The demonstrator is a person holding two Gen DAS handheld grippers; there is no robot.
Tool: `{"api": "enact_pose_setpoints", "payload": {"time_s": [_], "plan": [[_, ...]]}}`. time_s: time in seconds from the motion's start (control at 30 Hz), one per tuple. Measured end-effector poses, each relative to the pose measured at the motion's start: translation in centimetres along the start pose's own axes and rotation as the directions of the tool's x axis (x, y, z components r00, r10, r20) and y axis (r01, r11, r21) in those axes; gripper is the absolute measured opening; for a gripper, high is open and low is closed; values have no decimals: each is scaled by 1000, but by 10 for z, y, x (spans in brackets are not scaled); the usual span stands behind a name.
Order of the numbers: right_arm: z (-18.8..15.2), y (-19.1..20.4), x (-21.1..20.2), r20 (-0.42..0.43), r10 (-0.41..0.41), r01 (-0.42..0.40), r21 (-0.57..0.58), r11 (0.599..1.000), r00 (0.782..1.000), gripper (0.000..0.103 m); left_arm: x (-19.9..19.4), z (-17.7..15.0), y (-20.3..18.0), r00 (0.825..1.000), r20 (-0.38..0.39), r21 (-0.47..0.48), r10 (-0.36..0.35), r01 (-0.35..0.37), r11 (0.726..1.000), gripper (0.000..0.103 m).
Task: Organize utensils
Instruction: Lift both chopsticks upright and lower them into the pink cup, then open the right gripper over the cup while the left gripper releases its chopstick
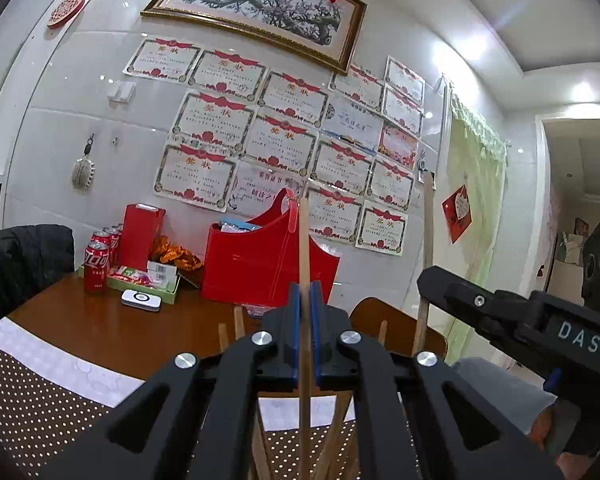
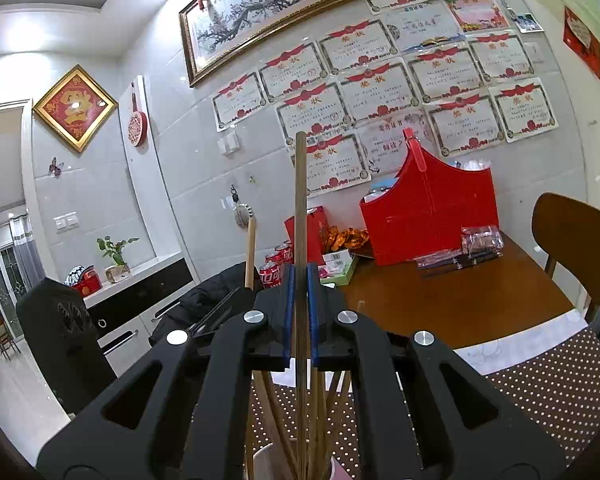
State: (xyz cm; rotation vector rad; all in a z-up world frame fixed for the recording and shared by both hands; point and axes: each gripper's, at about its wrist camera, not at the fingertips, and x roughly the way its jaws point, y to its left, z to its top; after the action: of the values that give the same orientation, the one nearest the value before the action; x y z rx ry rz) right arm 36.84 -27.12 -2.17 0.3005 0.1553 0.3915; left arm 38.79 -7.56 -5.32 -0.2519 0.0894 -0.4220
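Matt wooden chopstick (image 1: 304, 248), glossy brown table (image 1: 100, 328), shiny wall tiles (image 1: 60, 152)

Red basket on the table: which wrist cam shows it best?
Right wrist. The red basket sits clear of the right hand-held gripper, with both end walls, handle peak and base on the table visible. In the left wrist view, the basket is partly covered by the left hand-held gripper and its chopstick.
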Motion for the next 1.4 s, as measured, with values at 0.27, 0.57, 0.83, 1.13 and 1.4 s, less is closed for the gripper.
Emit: {"api": "enact_pose_setpoints", "payload": {"time_s": [0.27, 0.57, 0.83, 1.13, 1.4], "plan": [[-15, 0, 8, -32, 1, -1, 4, 1000, 999, 7, 4, -11, 8, 1000, -5, -15, 12, -12, 1000, 5], [-22, 2, 8, -48, -6, 6, -1, 1000, 999, 7, 6, -17, 12, 1000, -9, -24, 16, -16, 1000, 5], [-30, -1, 1, -103, -5, 8, 28, 1000, 995, 42, -8, -24, 12, 998, -61, 13, 33, -33, 999, 16], [-21, -4, -46, -48, -57, 61, 74, 995, 997, 97, -65, -8, 5, 997, -40, 40, 69, -68, 997, 79], [-20, 10, -81, -99, -130, 137, 76, 988, 987, 97, -115, 19, -12, 975, -77, 119, 206, -197, 973, 83]]}}
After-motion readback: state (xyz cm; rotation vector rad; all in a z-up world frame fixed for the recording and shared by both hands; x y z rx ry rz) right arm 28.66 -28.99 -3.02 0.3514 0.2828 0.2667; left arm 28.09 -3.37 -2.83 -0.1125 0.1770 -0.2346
